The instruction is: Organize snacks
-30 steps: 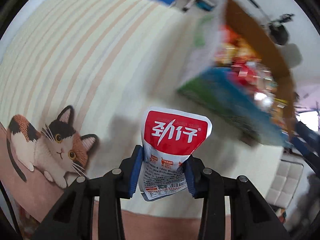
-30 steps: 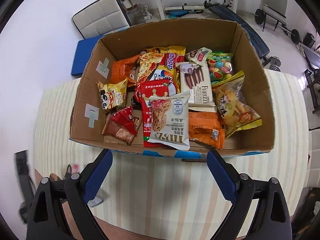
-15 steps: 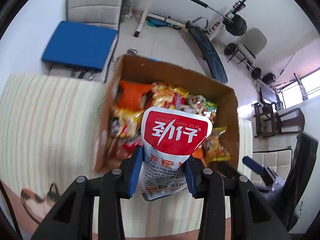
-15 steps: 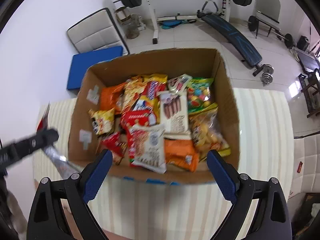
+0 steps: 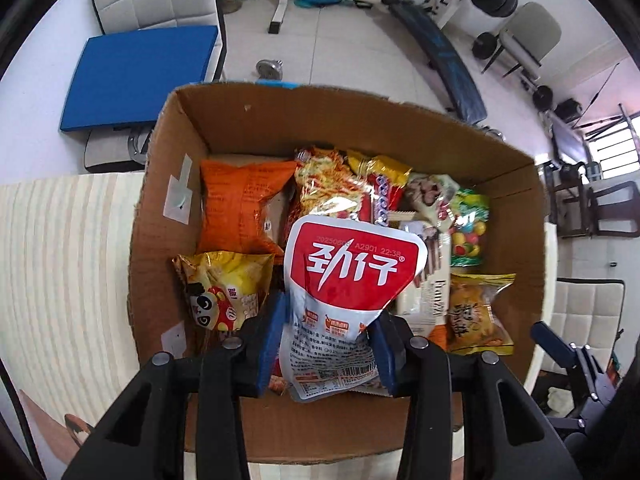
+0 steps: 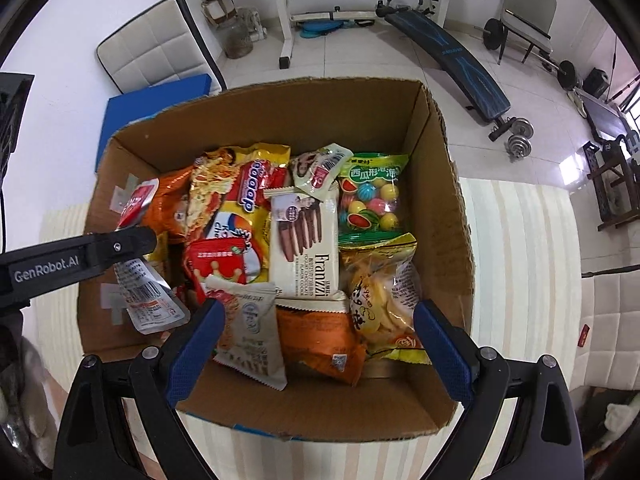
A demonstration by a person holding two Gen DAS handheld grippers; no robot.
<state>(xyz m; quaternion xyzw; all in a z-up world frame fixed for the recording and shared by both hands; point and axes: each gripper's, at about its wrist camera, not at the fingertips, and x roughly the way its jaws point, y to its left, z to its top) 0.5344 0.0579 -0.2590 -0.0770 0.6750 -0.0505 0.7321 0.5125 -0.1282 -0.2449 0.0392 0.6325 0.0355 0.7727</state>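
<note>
The left tongs (image 5: 326,344) are pinching shut on a red-and-white pouch (image 5: 344,284), blue pads pressing its lower sides and holding it upright. The right tongs (image 6: 316,340) are hanging with jaws spread wide, gripping nothing. The left arm is reaching in from the right camera's left edge.

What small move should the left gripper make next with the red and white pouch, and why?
Probably lower and open. The left gripper holds the red and white pouch above the left side of the cardboard box, over other snacks; the right gripper is open and idle.
</note>
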